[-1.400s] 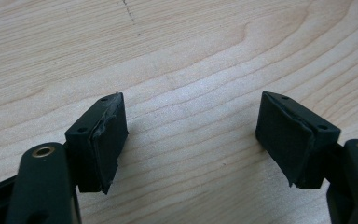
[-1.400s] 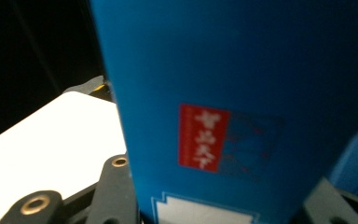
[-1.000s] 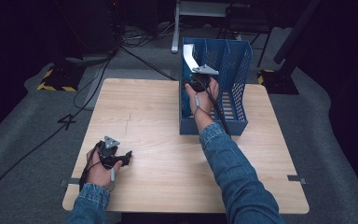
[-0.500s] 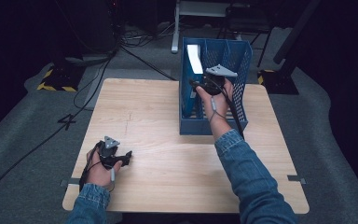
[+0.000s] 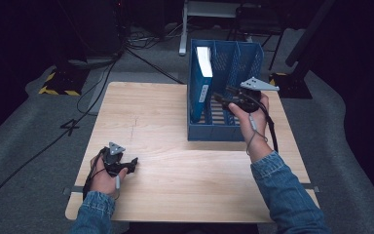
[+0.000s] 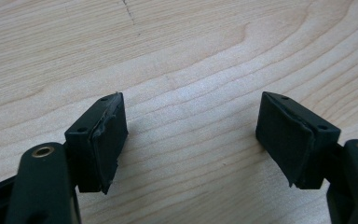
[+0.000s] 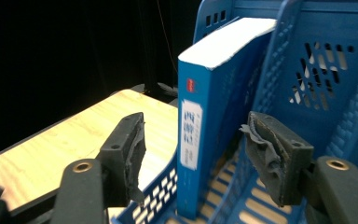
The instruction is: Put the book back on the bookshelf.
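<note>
A blue book (image 5: 203, 78) with a white spine label stands upright in the left slot of a blue slotted file rack (image 5: 214, 132) at the far right of the wooden table (image 5: 175, 126). My right gripper (image 5: 221, 95) hovers over the rack's right slots and points left at the book. In the right gripper view the book (image 7: 200, 116) stands beyond my right gripper (image 7: 193, 140), inside the rack (image 7: 326, 56). Its jaws have just been opening, and its pads (image 7: 133, 154) touch nothing. My left gripper (image 5: 129, 163) rests open on the table's front left; bare wood (image 6: 191, 46) lies beneath my left gripper (image 6: 191, 126).
Cables (image 5: 141, 53) run across the grey floor behind the table. A black-and-yellow striped block (image 5: 58, 83) lies at the back left. A metal stand (image 5: 182, 29) rises behind the rack. Bare tabletop stretches between the two hands.
My right hand has drawn back to the right and upward from the rack's left slot. Its jaws have opened and let go of the book, which stays standing there. The left hand has kept still.
</note>
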Action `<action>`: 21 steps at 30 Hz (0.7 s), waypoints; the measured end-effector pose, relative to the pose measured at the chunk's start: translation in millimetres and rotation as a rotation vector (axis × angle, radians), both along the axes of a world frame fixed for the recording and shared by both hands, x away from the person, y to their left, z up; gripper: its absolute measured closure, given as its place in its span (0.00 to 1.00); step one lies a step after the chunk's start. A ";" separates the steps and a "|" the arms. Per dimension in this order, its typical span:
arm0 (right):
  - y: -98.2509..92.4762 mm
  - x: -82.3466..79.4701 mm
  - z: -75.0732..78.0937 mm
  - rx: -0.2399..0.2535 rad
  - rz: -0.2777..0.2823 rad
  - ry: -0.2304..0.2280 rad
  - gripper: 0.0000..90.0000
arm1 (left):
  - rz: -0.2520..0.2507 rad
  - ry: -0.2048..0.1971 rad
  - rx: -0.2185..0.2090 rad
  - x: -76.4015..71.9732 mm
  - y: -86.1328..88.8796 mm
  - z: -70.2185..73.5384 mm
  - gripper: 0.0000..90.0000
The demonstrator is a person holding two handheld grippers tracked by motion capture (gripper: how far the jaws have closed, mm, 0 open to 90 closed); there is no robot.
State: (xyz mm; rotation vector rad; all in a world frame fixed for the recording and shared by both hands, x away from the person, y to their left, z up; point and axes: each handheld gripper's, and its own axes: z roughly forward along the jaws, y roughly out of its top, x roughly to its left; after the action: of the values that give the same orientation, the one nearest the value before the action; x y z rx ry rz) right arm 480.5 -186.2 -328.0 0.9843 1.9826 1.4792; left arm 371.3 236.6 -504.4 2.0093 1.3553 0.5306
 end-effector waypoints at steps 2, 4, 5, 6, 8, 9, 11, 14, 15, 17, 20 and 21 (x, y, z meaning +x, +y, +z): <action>-9.3 -6.9 -0.1 -0.010 0.006 0.007 0.43 | -0.005 0.001 0.000 1.1 0.1 0.0 0.27; -20.1 -14.1 -1.6 -0.024 0.016 0.020 0.42 | -0.009 0.005 -0.002 2.6 0.0 0.0 0.26; -23.8 -16.5 -2.3 -0.026 0.016 0.025 0.41 | -0.010 0.003 0.001 4.1 -0.1 0.0 0.26; -30.4 -20.4 -3.8 -0.032 0.022 0.032 0.41 | -0.013 0.002 -0.002 5.2 -0.3 -0.3 0.25; -39.5 -26.0 -6.4 -0.036 0.021 0.043 0.41 | -0.019 0.007 0.004 8.5 -0.7 0.1 0.24; -44.8 -29.2 -8.3 -0.044 0.016 0.044 0.41 | -0.016 0.008 0.001 10.0 -1.5 0.0 0.24; -56.3 -36.0 -13.6 -0.066 0.004 0.055 0.41 | -0.021 0.010 0.004 13.8 -2.6 0.1 0.23; -71.3 -43.7 -22.2 -0.086 0.017 0.097 0.41 | -0.019 0.006 0.003 17.4 -4.3 -0.3 0.21; -80.2 -48.7 -27.2 -0.090 0.026 0.119 0.41 | -0.017 0.007 0.002 18.7 -5.0 -0.3 0.21; -90.9 -54.1 -33.6 -0.096 0.019 0.124 0.41 | -0.016 0.008 0.003 19.6 -5.7 -0.2 0.21; -101.1 -57.7 -40.4 -0.091 0.003 0.144 0.41 | -0.023 0.010 0.005 21.5 -6.3 -0.2 0.21; -106.6 -57.9 -43.9 -0.103 0.000 0.162 0.41 | -0.022 0.010 0.003 22.2 -7.1 -0.2 0.20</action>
State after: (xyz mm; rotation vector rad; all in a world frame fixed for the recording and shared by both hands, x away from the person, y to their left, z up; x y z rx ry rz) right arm 422.6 -292.8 -372.0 1.0898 2.1481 1.3194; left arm 393.5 229.5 -504.6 2.0298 1.3380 0.5135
